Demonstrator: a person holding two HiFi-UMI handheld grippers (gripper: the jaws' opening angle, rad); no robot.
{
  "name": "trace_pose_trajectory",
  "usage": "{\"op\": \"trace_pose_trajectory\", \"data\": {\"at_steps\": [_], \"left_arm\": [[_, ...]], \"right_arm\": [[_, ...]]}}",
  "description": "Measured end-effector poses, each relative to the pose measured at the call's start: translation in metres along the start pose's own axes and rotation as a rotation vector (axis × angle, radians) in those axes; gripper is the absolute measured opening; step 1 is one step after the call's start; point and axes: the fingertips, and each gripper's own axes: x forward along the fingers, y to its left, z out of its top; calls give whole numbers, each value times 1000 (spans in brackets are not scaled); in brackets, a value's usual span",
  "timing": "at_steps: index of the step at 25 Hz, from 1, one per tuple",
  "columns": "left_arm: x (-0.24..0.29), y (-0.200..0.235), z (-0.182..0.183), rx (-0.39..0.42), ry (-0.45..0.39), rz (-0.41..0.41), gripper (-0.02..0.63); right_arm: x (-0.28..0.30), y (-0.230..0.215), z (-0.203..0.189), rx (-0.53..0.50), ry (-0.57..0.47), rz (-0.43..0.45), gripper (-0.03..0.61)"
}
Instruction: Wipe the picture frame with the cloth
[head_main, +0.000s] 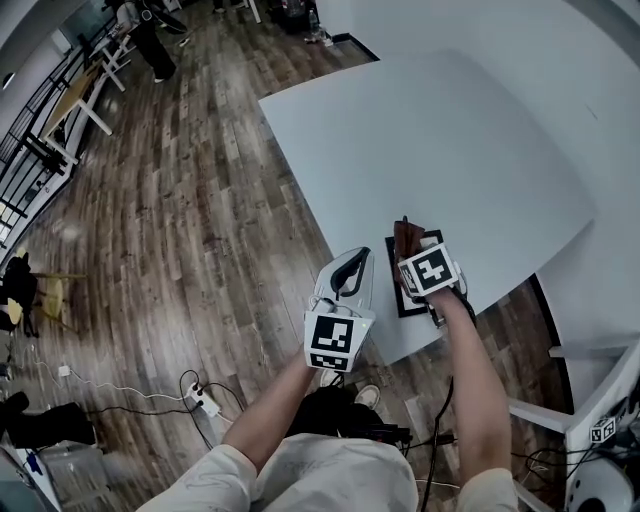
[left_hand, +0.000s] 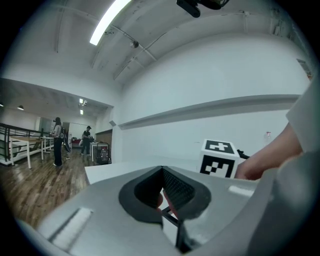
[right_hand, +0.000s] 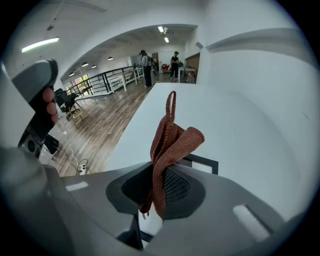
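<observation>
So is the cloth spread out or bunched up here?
Bunched up: the cloth stands in folds, pinched between the right tongs.

Rust-brown knit cloth (right_hand: 167, 145) bunched and folded, sticking up out of right gripper's (right_hand: 156, 186) clamped jaws; black-edged picture frame (head_main: 393, 275) lies flat near white table's (head_main: 430, 140) front edge, just beneath the cloth.
</observation>
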Motion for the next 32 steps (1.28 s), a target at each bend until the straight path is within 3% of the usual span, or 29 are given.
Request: {"op": "trace_pose_trajectory", "data": {"at_steps": [4,10,19,23,27,32], "left_arm": [[2,10,-6,-5,12,4,0],[4,14,-11,-18,23,-4,0],[8,1,-20,-25,38,-21,0],[7,2,-20,-26,41,-21,0],[5,1,-16,-26,37,-25,0],[7,5,-10,-33,23,-10,0]], "right_arm": [[24,5,4,19,95,23,78],[30,-6,-3,30,129,-9,78],[12,-86,-46,88,209,-137,78],[3,-101,-53,135,208,-154,78],[-5,-88,-44,135,175,-121,78],[-16,-37,-21,74,160,66,78]]}}
